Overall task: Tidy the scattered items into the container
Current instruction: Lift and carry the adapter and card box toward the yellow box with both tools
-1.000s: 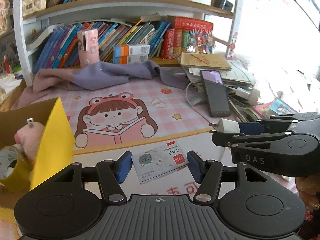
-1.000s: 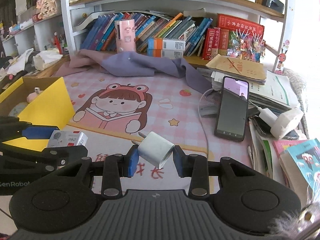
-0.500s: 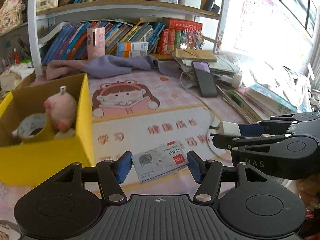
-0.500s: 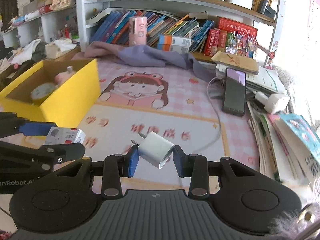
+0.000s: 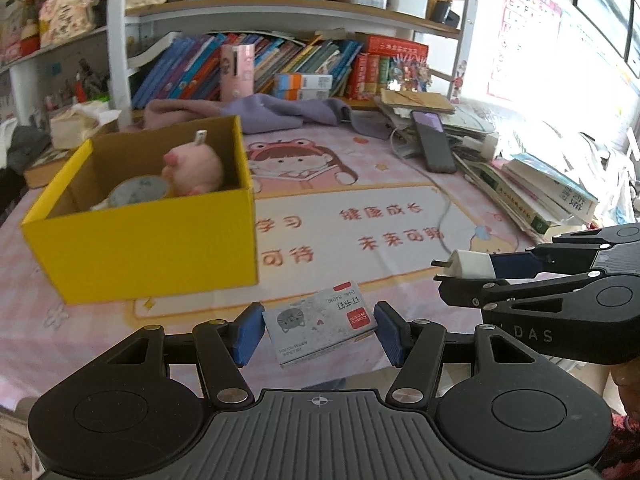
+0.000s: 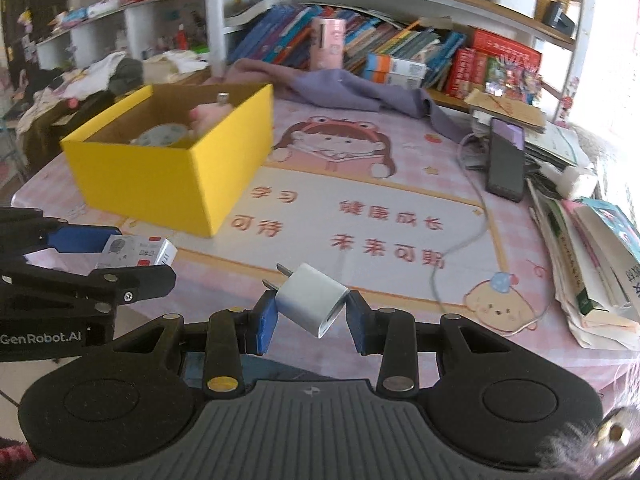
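Left wrist view: yellow box [image 5: 152, 240] holds a pink plush [image 5: 196, 168] and tape roll [image 5: 138, 192]. Left gripper [image 5: 320, 330] clamps a staples box [image 5: 320, 326] printed "24/6"; right gripper [image 6: 310, 312], marked "DAS", pinches a white charger plug [image 6: 310, 300], both short of the box.

Desk mat [image 5: 400, 216] bears yellow box [image 5: 152, 248], phone [image 5: 434, 146], purple cloth [image 5: 280, 114].

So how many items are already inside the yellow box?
2 visible: a pink plush toy toward the far right of the yellow box and a tape roll beside it; the near wall may hide others.
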Demonstrator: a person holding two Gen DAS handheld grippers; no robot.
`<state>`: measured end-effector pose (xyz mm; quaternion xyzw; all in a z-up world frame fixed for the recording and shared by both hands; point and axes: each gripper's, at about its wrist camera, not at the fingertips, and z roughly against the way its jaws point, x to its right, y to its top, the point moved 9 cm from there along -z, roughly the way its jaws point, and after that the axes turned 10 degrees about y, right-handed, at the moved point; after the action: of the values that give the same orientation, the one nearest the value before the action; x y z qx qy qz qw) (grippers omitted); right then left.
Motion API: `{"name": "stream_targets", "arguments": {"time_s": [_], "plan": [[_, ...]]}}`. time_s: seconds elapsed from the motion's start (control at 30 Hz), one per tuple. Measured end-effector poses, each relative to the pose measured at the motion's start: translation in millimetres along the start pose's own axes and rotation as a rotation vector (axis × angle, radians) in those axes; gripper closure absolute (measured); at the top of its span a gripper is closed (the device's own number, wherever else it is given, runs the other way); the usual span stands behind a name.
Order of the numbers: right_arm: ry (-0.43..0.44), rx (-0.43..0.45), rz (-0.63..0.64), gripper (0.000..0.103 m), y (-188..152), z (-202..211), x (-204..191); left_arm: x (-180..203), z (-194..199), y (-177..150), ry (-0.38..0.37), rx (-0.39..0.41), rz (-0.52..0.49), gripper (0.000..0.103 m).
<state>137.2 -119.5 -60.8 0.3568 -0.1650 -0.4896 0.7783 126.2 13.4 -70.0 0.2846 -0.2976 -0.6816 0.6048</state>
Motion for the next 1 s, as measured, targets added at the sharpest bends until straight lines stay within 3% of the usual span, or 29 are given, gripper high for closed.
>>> {"name": "stream_targets", "arguments": {"time_s": [0.7,1.0], "plan": [[0.102,-0.058,0.101,0.068,-6.5,-9.8,-73.8,-55.9,20.7,-25.5,0.046,-0.013,0.070,0.044],[0.159,-0.064,0.154,0.068,3.7,-23.0,-102.7,-88.8,26.2,-30.9,0.101,-0.013,0.113,0.044]]}}
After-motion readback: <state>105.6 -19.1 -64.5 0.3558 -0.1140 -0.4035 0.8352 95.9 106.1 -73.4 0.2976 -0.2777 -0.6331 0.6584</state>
